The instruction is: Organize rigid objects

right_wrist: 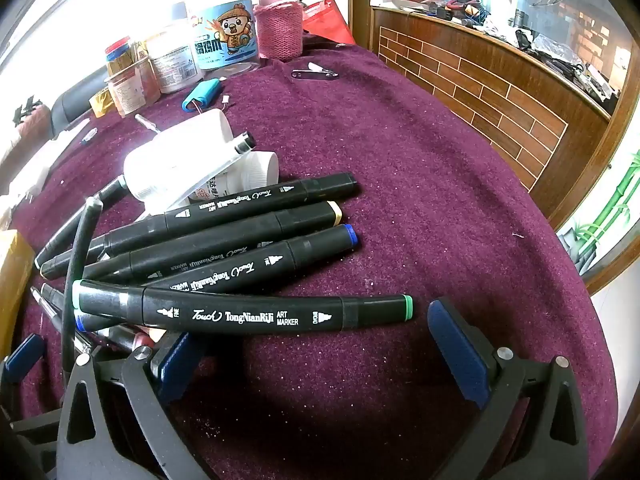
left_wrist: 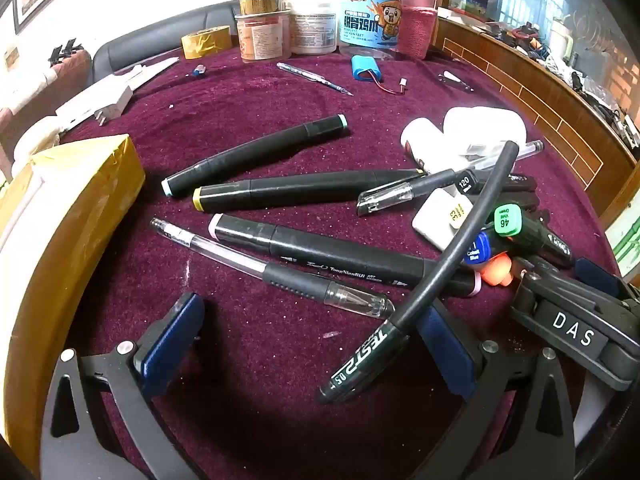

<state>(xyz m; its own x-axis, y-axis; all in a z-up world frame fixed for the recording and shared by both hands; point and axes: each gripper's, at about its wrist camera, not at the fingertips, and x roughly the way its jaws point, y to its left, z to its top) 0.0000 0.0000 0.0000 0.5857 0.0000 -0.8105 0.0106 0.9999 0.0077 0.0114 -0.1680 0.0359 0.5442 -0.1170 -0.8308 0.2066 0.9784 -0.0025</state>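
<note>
While both claws stand released: right claw [right_wrist: 324,364] straddles the green-capped art marker [right_wrist: 244,314] just ahead, clenching mid-barrel; left claw [left_wrist: 308,344] empty.

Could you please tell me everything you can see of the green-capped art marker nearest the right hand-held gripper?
The green-capped art marker is a black, plastic-looking barrel printed "Touch TongNianRiJi ART MARKER" in white, with a green band at each end. Both caps are on. It lies flat across the maroon cloth, its left end resting on the other markers. The open right hand-held gripper sits just in front, not gripping it.
</note>
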